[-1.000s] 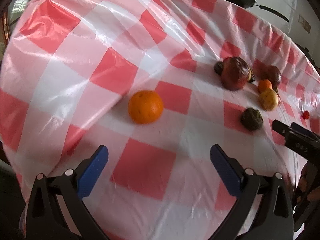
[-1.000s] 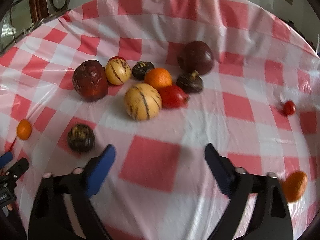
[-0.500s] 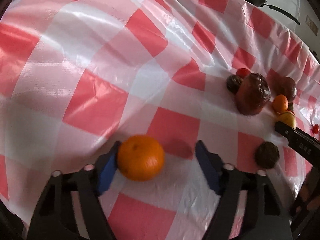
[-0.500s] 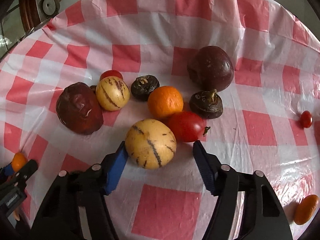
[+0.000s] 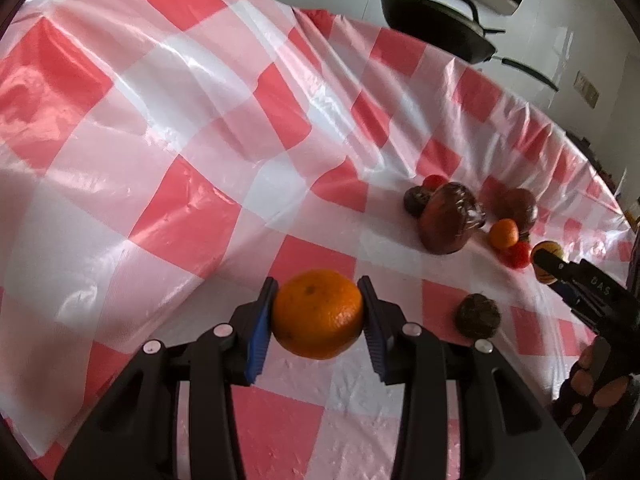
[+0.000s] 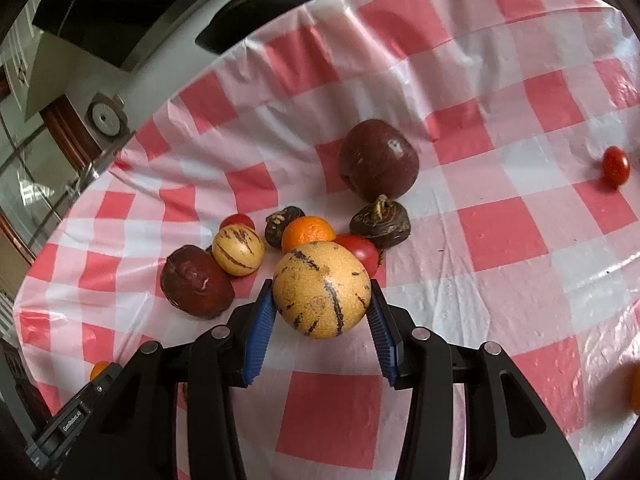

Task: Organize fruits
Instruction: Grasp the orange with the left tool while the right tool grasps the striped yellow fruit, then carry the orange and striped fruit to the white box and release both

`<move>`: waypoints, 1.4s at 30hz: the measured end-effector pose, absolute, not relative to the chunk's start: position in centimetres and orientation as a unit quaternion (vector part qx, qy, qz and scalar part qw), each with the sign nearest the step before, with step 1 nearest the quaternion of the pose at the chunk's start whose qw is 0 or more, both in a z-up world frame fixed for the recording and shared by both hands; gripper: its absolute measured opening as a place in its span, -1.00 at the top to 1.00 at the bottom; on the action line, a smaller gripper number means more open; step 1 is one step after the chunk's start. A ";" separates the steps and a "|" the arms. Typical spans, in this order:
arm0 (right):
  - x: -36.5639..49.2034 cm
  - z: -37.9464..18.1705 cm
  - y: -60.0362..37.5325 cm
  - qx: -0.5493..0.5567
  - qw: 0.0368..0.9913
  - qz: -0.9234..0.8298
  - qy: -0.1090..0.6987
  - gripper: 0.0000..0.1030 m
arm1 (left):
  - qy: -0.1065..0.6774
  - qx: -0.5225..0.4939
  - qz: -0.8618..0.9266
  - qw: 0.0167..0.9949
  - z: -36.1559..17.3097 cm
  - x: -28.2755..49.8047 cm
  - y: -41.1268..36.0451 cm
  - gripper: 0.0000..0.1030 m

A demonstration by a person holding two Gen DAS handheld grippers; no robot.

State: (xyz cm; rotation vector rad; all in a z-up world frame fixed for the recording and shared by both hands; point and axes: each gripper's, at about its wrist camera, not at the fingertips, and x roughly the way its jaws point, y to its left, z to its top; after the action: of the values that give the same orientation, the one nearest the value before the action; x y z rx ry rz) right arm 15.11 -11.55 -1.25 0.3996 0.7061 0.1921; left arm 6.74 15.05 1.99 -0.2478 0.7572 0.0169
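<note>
An orange (image 5: pixel 318 314) sits between the blue pads of my left gripper (image 5: pixel 317 284), whose jaws are closing and press on both its sides. My right gripper (image 6: pixel 320 285) is closing too, with its pads against a large yellow fruit with dark stripes (image 6: pixel 324 300). Both fruits are just above the red-and-white checked cloth (image 5: pixel 160 120). Behind the striped fruit lie a small orange (image 6: pixel 306 232), a red tomato (image 6: pixel 362 250), a smaller striped fruit (image 6: pixel 238 250) and a wrinkled dark red fruit (image 6: pixel 196 286).
A big dark red fruit (image 6: pixel 378 160) and two dark brown fruits (image 6: pixel 380 222) lie farther back. A brown round fruit (image 5: pixel 478 316) sits alone between the grippers. A small tomato (image 6: pixel 616 166) lies at the far right. A black pan (image 5: pixel 436 28) stands beyond the table's far edge.
Both grippers moved forward from open over bare cloth and closed, the left onto the orange, the right onto the large striped fruit. The right view has also rolled.
</note>
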 end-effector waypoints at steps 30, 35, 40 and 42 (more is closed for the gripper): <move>1.0 -2.3 -4.9 0.128 0.884 0.224 0.390 0.14 | 0.362 -0.142 -0.035 0.921 2.0 -5.6 12.9 0.20; -2.4 -2.2 -3.3 0.103 0.881 0.253 0.386 0.14 | 0.369 -0.149 -0.029 0.917 1.9 -7.9 13.6 0.20; -5.2 -2.1 -1.8 0.078 0.878 0.276 0.382 0.14 | 0.352 -0.144 -0.003 0.925 2.3 -10.5 14.3 0.20; -5.9 -2.1 -1.4 0.074 0.876 0.283 0.384 0.14 | 0.344 -0.146 -0.001 0.927 2.6 -11.4 14.8 0.20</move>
State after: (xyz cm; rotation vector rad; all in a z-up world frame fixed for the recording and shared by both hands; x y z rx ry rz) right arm -5.85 -1.44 -2.11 0.1552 0.8017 0.5906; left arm -11.38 14.77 2.56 -0.2997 0.7060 -0.0019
